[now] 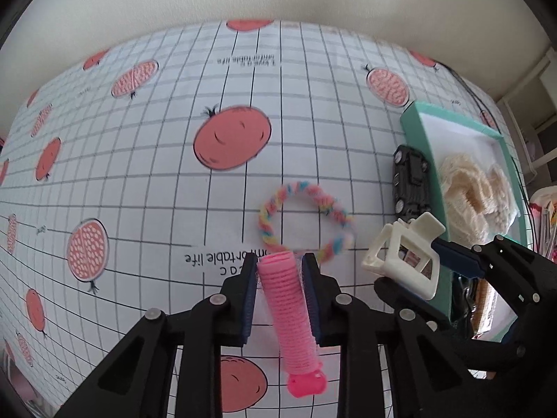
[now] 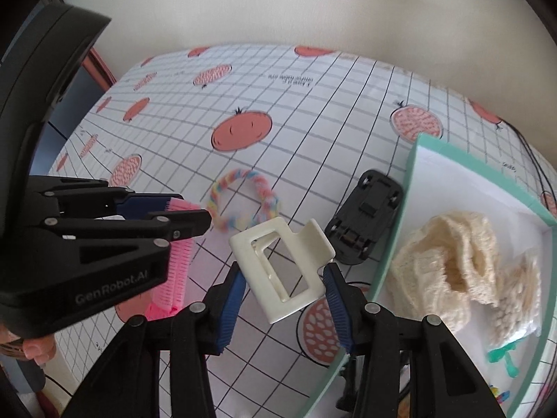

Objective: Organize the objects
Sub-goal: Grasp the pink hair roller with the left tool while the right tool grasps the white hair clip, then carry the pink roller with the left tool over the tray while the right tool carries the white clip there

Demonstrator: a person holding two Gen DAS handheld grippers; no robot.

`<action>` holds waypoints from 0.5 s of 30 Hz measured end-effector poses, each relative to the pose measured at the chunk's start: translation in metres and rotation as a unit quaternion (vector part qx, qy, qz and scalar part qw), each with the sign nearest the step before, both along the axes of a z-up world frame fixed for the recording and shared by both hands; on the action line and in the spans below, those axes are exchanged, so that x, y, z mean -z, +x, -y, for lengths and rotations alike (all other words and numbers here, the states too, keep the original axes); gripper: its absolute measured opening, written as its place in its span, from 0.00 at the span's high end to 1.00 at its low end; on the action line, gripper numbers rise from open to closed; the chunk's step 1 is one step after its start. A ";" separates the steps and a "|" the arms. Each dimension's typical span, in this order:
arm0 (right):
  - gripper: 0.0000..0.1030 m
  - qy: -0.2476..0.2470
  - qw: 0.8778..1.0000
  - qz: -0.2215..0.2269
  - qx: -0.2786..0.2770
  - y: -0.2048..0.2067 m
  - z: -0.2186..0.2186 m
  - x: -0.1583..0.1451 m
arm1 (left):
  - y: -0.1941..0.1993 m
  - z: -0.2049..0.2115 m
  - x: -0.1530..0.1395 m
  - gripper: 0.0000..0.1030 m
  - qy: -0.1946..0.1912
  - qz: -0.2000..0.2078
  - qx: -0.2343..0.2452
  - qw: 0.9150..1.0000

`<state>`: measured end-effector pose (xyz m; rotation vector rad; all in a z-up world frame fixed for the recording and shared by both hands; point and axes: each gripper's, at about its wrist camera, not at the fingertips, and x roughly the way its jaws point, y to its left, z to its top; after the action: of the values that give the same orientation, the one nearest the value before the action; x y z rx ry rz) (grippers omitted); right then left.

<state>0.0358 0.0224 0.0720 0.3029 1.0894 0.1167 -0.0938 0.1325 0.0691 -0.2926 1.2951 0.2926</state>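
I've got the left gripper [image 1: 280,271] clamped on the pink hair roller [image 1: 290,317], pads squeezing its barrel mid-length so it hangs steady above the cloth; right gripper [image 2: 283,287] grips the cream claw clip [image 2: 280,268] across its frame, likely bound for the teal box [image 2: 414,181] just to its right; box already holds a cream knit piece [image 2: 459,261]; pastel scrunchie [image 1: 306,221] and black clip [image 2: 365,221] lie loose on the pomegranate-print tablecloth [image 1: 139,160]; plain pale wall behind.

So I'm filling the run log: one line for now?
left tool: holds roller | right tool: holds clip | box: open
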 end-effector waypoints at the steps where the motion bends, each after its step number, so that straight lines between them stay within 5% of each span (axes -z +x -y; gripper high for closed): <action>1: 0.52 0.000 1.000 0.004 0.003 -0.002 0.002 -0.003 | -0.002 0.004 -0.009 0.74 0.003 0.003 0.004 1.000; 15: 0.52 0.002 0.999 0.045 0.028 -0.017 0.027 -0.035 | 0.016 0.042 -0.059 0.75 0.047 0.073 0.036 0.996</action>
<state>0.0191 -0.0047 0.1067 0.3280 0.9906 0.0825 -0.0775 0.0901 0.1278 -0.1835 1.1414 0.2649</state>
